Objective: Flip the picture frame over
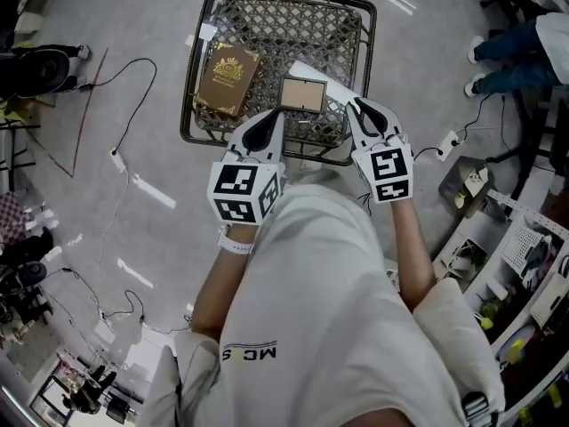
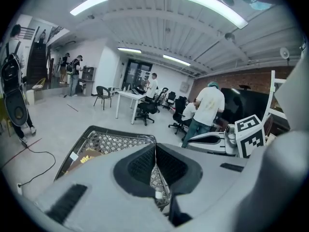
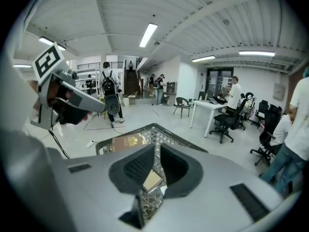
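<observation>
A small picture frame [image 1: 303,94] with a dark border and a tan middle lies flat in a wire basket [image 1: 200,52] on the floor, partly over a white sheet. Through the right gripper's jaws I see the frame [image 3: 152,179] below. My left gripper [image 1: 277,116] hovers over the basket's near rim, just left of the frame, jaws shut and holding nothing. My right gripper [image 1: 352,105] hangs at the frame's right, also shut and holding nothing. In the left gripper view its jaws [image 2: 155,146] meet at the tips over the mesh.
A brown book with gold print [image 1: 227,78] lies in the basket's left half. Cables [image 1: 133,87] and a power strip run over the grey floor. Shelving with clutter [image 1: 516,256] stands at right. People, desks and office chairs [image 2: 145,110] are farther off.
</observation>
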Demonstrator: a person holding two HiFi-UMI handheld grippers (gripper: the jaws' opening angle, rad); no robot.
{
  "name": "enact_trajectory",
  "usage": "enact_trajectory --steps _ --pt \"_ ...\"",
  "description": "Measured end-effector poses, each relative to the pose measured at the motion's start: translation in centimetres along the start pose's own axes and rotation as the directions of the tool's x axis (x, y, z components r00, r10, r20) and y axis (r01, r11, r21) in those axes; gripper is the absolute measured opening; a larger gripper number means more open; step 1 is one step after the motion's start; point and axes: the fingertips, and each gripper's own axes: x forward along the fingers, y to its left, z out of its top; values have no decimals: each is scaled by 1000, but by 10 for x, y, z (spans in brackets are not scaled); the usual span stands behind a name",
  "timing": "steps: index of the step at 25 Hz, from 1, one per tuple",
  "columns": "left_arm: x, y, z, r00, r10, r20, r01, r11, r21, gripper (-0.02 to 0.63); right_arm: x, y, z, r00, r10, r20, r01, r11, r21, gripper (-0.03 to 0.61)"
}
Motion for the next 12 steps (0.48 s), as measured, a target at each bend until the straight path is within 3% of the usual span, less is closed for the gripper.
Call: enact_trajectory --steps 12 --pt "-22 -28 41 994 -38 105 30 997 77 28 -72 -21 46 975 -109 192 81 986 147 52"
